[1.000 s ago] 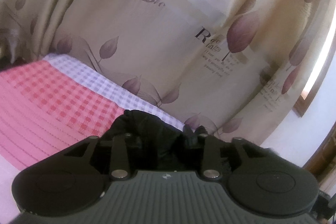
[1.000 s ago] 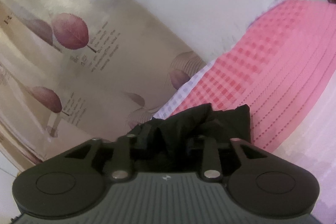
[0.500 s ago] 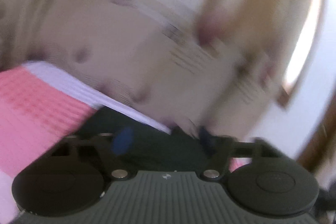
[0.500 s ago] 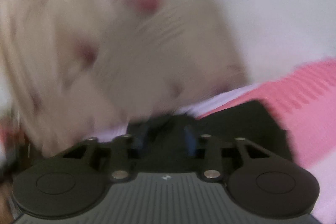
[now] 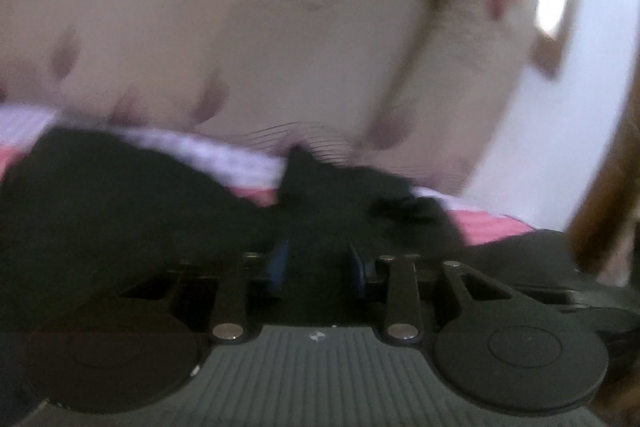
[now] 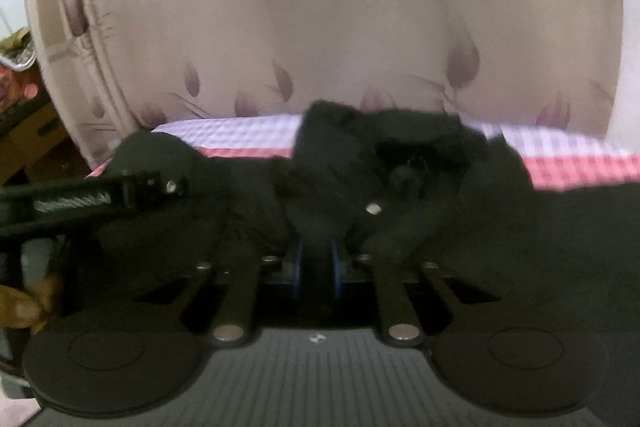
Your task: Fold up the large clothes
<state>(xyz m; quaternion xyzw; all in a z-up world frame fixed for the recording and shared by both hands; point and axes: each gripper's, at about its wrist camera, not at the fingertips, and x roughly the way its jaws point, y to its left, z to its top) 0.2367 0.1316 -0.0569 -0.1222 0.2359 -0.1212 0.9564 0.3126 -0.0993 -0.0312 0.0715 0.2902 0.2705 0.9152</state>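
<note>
Over the pink checked bedsheet (image 6: 580,167), bunched black fabric garment (image 6: 340,155) is pinched by both the left gripper (image 5: 318,263) and right gripper (image 6: 316,263), jaws closed on it.

Colours and patterns, wrist views

Black fabric garment (image 5: 120,211): plain black, no print, spreading from centre to 9 o'clock. Checked bed cover (image 6: 580,163): pink-red and white checks with a pale lilac-and-white checked band at its far edge, at 3 o'clock. Beige curtain (image 6: 340,27): cream ground, mauve-purple leaf motifs, thin dark stems, toward 12 o'clock. Blue finger pads (image 6: 335,267) on matte black gripper frames. Brown wooden frame (image 5: 600,195) at 3 o'clock.
</note>
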